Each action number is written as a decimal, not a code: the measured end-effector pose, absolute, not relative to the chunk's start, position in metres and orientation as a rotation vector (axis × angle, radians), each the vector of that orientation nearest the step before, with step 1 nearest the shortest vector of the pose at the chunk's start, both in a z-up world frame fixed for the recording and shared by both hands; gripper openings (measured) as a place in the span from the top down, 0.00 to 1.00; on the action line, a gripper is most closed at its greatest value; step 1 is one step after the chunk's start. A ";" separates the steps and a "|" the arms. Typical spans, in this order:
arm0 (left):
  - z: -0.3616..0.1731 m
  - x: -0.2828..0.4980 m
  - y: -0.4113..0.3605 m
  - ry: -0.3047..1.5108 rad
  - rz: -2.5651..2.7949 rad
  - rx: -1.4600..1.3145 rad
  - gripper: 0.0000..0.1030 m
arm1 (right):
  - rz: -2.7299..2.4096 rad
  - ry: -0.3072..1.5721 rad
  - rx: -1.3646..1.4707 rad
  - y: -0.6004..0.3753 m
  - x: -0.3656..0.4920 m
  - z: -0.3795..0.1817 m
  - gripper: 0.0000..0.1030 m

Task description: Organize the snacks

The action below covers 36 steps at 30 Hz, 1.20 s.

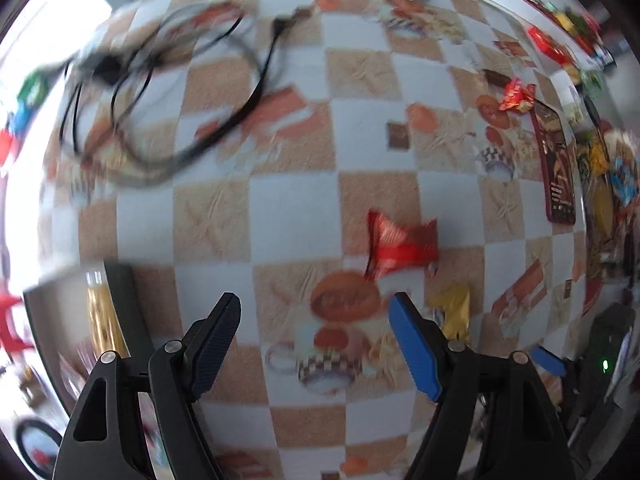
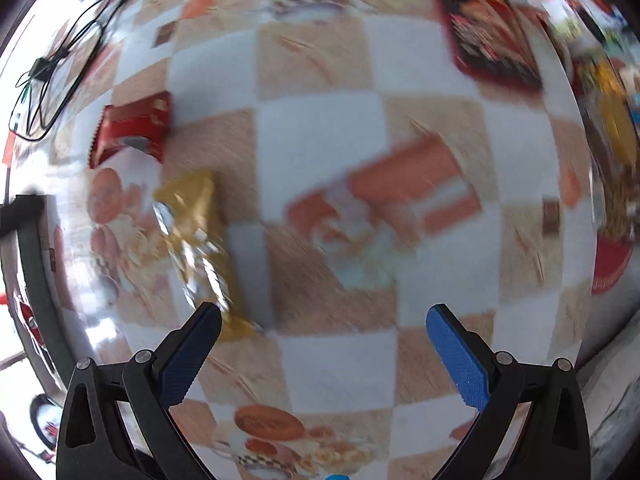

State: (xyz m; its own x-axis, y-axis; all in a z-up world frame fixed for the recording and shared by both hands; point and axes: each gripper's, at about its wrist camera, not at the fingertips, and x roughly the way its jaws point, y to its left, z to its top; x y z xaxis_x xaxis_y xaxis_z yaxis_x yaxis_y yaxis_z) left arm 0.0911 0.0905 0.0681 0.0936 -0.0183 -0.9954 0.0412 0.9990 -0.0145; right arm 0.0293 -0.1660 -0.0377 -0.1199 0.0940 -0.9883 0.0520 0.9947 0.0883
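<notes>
Snacks are mostly loose on the checkered tablecloth (image 1: 292, 220) – a red wrapped snack (image 1: 400, 244) lies just ahead of the left gripper (image 1: 316, 320), w/ a gold wrapped snack (image 1: 452, 312) right beside that gripper's blue finger. In the right wrist view the same gold pack (image 2: 200, 236) lies lengthwise, its near end just by the dark left finger of the right gripper (image 2: 324, 328), and the red pack (image 2: 132, 128) sits farther up-left. A small red candy (image 1: 516, 96) and a long dark-red snack box (image 1: 558, 172) lie well apart toward the far right edge, next to a heap of mixed snacks at the table's rim, too blurred to sort out. Judging by that, the organizing looks early or mid-way: a pile exists at the side, but at least four items lie scattered, none gathered by either claw now. Both grippers point straight down over the cloth; both views are motion-blurred. Left jaws stand wide apart w/ nothing between them – only printed cloth shows in the gap. Right jaws are likewise spread wide and empty; the gold pack is outside them, not between. A tangle of black cables (image 1: 168, 92) sits at the far left, clear of the snacks.
</notes>
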 end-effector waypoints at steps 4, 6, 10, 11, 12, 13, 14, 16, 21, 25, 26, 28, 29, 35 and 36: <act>0.067 0.099 0.027 1.327 -0.197 0.416 0.23 | 0.034 1.712 0.129 -0.194 0.019 -0.044 0.00; 0.060 0.098 0.008 1.293 -0.264 0.535 0.23 | 0.037 1.719 0.146 -0.205 0.008 -0.046 0.00; 0.044 0.099 -0.008 1.289 -0.343 0.606 0.22 | 0.043 1.718 0.174 -0.220 -0.029 -0.047 0.00; 0.043 0.102 -0.009 1.298 -0.352 0.601 0.22 | 0.047 1.716 0.179 -0.224 -0.031 -0.046 0.00; 0.041 0.102 -0.008 1.305 -0.358 0.604 0.22 | 0.051 1.714 0.181 -0.230 -0.038 -0.042 0.00; 0.037 0.104 -0.010 1.313 -0.360 0.615 0.22 | 0.055 1.713 0.181 -0.213 -0.042 -0.037 0.00; 0.034 0.102 -0.012 1.321 -0.360 0.622 0.22 | 0.059 1.712 0.180 -0.208 -0.042 -0.035 0.00; 0.023 0.104 -0.013 1.343 -0.351 0.624 0.22 | 0.069 1.712 0.178 -0.198 -0.039 -0.028 0.00; 0.014 0.122 0.003 1.403 -0.270 0.496 0.40 | 0.091 1.701 0.150 -0.168 -0.028 -0.021 0.00; 0.015 0.123 0.019 1.430 -0.217 0.430 0.46 | 0.102 1.700 0.127 -0.155 -0.018 -0.015 0.00; 0.014 0.120 0.025 1.439 -0.204 0.410 0.46 | 0.105 1.701 0.123 -0.147 -0.013 -0.016 0.00; 0.013 0.111 0.039 1.463 -0.177 0.363 0.46 | 0.115 1.700 0.104 -0.129 -0.003 -0.018 0.00; 0.012 0.104 0.047 1.477 -0.160 0.338 0.46 | 0.124 1.697 0.090 -0.124 0.000 -0.017 0.00; 0.008 0.066 0.086 1.539 -0.060 0.186 0.45 | 0.147 1.702 0.006 -0.078 0.029 -0.012 0.00; 0.008 0.061 0.091 1.544 -0.044 0.172 0.45 | 0.148 1.700 -0.009 -0.073 0.033 -0.013 0.00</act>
